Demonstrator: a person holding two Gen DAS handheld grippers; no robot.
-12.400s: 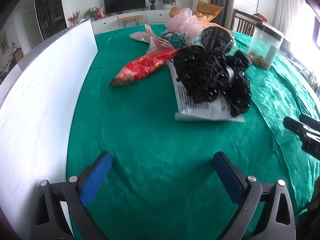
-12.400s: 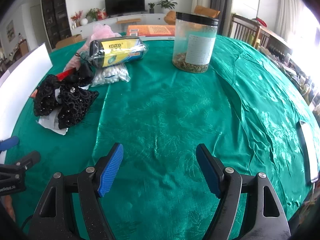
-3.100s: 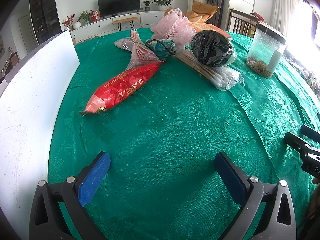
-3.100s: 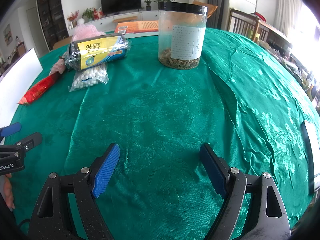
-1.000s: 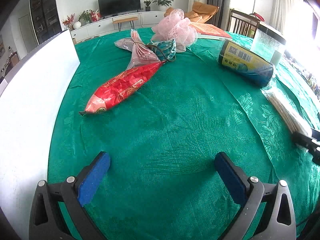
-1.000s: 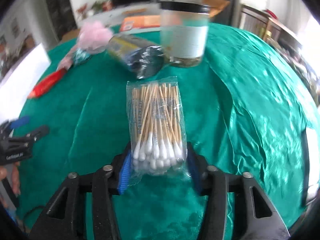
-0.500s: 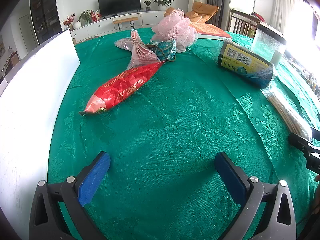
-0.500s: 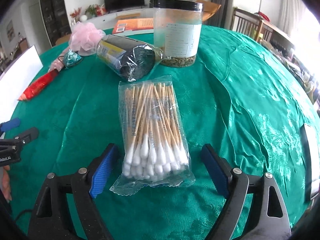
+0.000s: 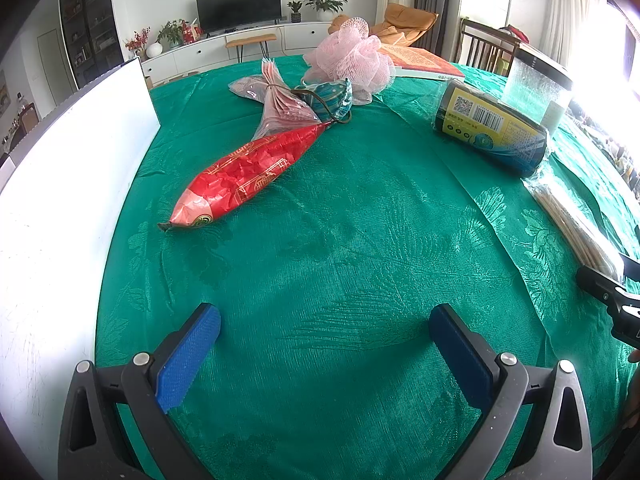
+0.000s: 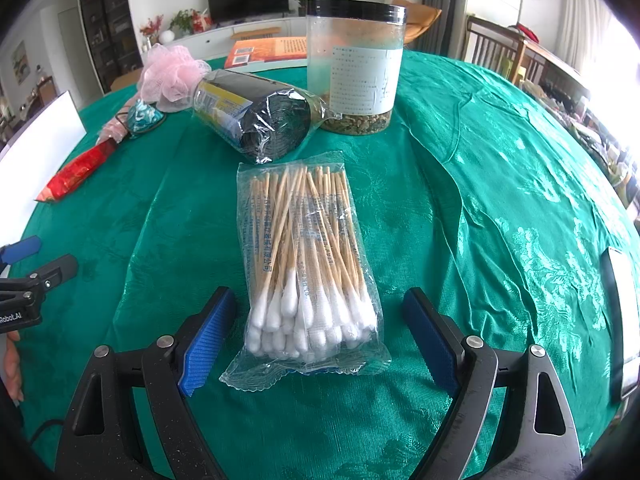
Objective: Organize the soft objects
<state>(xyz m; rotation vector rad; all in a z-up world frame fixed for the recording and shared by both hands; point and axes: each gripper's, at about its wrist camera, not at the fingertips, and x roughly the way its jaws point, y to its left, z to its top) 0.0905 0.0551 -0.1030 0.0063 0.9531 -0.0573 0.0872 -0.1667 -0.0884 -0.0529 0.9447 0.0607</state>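
Note:
A clear bag of cotton swabs point(image 10: 304, 264) lies flat on the green tablecloth point(image 10: 500, 184), its near end between the spread blue pads of my right gripper point(image 10: 320, 332), which is open and not touching it. Beyond the bag lies a wrapped black roll with a yellow label point(image 10: 256, 114), also seen as the roll point(image 9: 494, 130) in the left wrist view, where the swab bag point(image 9: 576, 220) shows at the right edge. My left gripper point(image 9: 324, 344) is open over bare cloth. A red foil fish point(image 9: 244, 176), a pink mesh puff point(image 9: 352, 64) and a teal pouch point(image 9: 330, 98) lie farther back.
A clear jar with a black lid point(image 10: 356, 68) stands behind the roll. An orange book point(image 10: 266, 50) lies at the far edge. A white board point(image 9: 60, 184) runs along the table's left side. A pale flat object point(image 10: 620, 312) sits at the right table edge.
My right gripper's jaws spread wide and let go of the swab bag, which now rests on the cloth. The left gripper has not moved.

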